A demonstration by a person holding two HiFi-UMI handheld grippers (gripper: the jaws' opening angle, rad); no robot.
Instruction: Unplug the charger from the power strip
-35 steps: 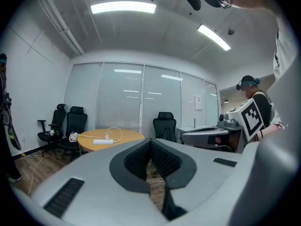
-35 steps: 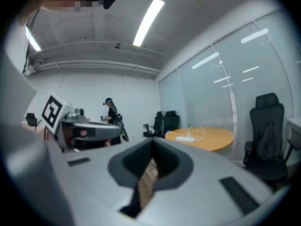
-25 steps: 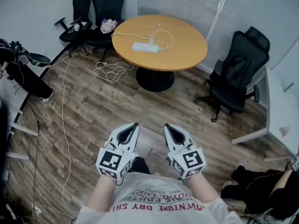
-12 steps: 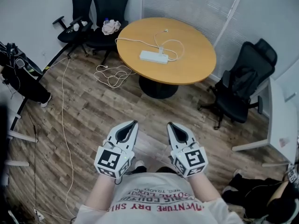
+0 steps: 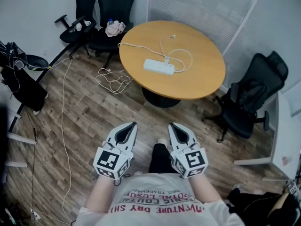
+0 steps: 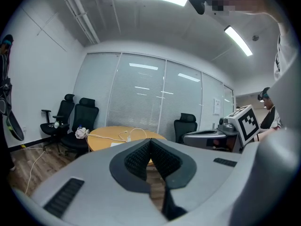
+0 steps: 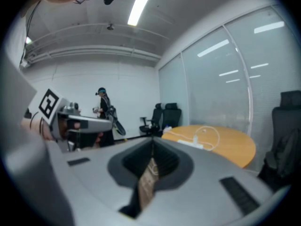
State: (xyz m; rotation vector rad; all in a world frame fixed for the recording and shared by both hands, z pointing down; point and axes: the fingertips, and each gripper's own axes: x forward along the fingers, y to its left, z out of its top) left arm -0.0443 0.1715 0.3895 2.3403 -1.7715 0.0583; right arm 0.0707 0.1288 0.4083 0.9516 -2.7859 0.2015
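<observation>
A white power strip [image 5: 158, 67] lies on the round wooden table [image 5: 197, 81], far ahead of both grippers. A small white charger [image 5: 167, 59] is plugged into its far side, and its thin white cable [image 5: 181, 54] loops across the tabletop. Low in the head view my left gripper [image 5: 132, 125] and right gripper [image 5: 173, 125] are held side by side over the wooden floor, both shut and empty. The left gripper [image 6: 150, 141] looks toward the table [image 6: 106, 138]. The right gripper view shows the right gripper [image 7: 152, 141], with the power strip [image 7: 193, 144] and charger [image 7: 205, 138] beyond it.
Two black office chairs [image 5: 101, 8] stand behind the table and another chair [image 5: 249, 100] to its right. A white cable [image 5: 113, 79] lies coiled on the floor left of the table's base. A white desk [image 5: 284, 140] stands at the right edge. A person [image 7: 104, 108] stands far left.
The table and power strip have drawn nearer and shifted lower and rightward in the head view. Both grippers keep the same shut pose in front of the body.
</observation>
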